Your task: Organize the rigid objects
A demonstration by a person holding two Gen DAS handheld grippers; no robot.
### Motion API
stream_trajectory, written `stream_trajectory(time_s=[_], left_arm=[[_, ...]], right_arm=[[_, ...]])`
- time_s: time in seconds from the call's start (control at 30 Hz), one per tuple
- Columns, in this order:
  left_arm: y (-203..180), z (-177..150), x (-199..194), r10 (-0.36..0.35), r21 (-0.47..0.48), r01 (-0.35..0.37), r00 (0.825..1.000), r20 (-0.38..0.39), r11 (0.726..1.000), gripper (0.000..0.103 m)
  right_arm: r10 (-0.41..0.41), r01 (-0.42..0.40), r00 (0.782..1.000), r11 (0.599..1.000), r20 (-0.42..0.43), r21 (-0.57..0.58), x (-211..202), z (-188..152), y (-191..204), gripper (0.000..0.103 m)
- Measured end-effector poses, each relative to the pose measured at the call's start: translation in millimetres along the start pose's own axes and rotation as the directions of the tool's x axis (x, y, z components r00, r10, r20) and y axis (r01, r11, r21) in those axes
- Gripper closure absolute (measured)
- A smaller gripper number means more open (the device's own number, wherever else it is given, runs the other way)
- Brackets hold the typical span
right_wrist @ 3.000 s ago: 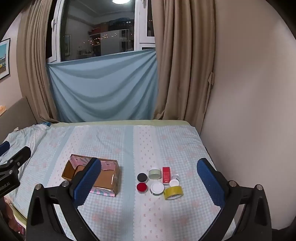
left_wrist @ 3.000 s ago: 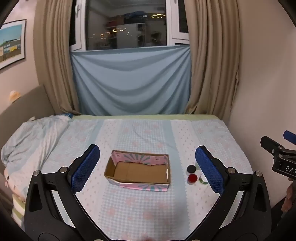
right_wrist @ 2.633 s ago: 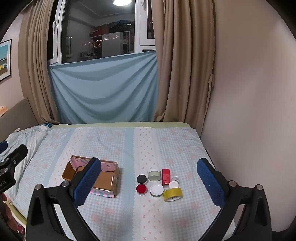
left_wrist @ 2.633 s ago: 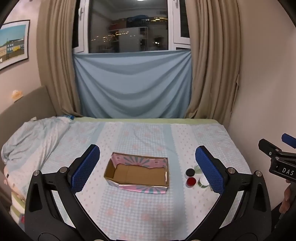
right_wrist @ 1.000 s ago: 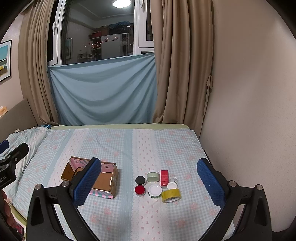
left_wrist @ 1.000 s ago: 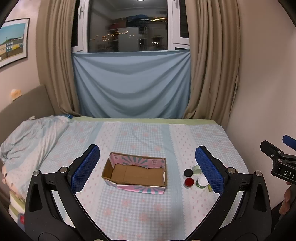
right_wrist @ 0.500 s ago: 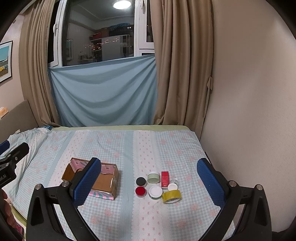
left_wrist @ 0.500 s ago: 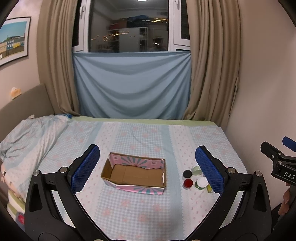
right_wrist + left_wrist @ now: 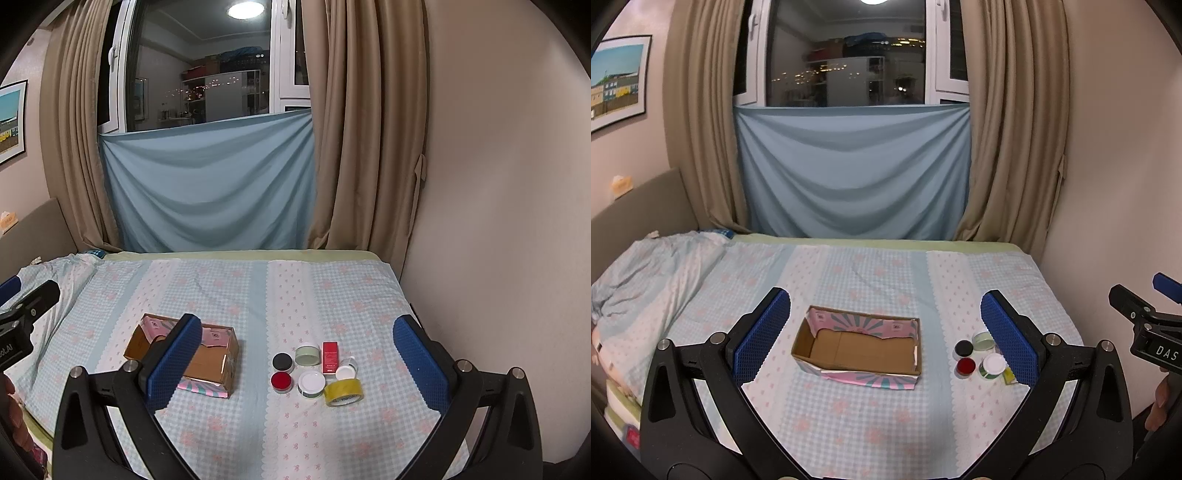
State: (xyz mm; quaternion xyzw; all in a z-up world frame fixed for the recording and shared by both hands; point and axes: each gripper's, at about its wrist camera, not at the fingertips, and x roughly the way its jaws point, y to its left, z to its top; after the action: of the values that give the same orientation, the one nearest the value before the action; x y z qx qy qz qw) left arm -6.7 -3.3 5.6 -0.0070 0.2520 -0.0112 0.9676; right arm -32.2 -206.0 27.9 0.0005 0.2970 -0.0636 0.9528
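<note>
An open, empty cardboard box (image 9: 858, 349) with pink patterned sides sits on the bed; it also shows in the right wrist view (image 9: 207, 363). To its right lie small items: a black lid (image 9: 282, 361), a red lid (image 9: 281, 380), a pale green tin (image 9: 307, 355), a white-lidded jar (image 9: 311, 382), a red box (image 9: 330, 356), a small white cap (image 9: 345, 371) and a yellow tape roll (image 9: 342, 392). My left gripper (image 9: 886, 336) is open and empty above the bed, before the box. My right gripper (image 9: 299, 362) is open and empty, held back from the items.
The bed (image 9: 871, 273) has a blue checked sheet, with a rumpled duvet (image 9: 639, 273) at the left. A wall (image 9: 498, 221) runs along the right side. Curtains and a blue cloth (image 9: 853, 173) hang behind.
Both grippers have drawn slightly back and up, so box and items look a little smaller and lower. Nothing on the bed has moved.
</note>
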Motion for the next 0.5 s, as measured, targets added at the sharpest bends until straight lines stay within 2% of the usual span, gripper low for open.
stream_trajectory(time_s=[0.5], left_arm=[[-1.6, 2.8, 5.4, -0.009, 0.0, 0.009, 1.0, -0.015, 1.0, 0.001]], right_arm=[[-0.002, 0.002, 1.0, 1.0, 0.001, 0.004, -1.6, -0.7, 1.4, 0.0]])
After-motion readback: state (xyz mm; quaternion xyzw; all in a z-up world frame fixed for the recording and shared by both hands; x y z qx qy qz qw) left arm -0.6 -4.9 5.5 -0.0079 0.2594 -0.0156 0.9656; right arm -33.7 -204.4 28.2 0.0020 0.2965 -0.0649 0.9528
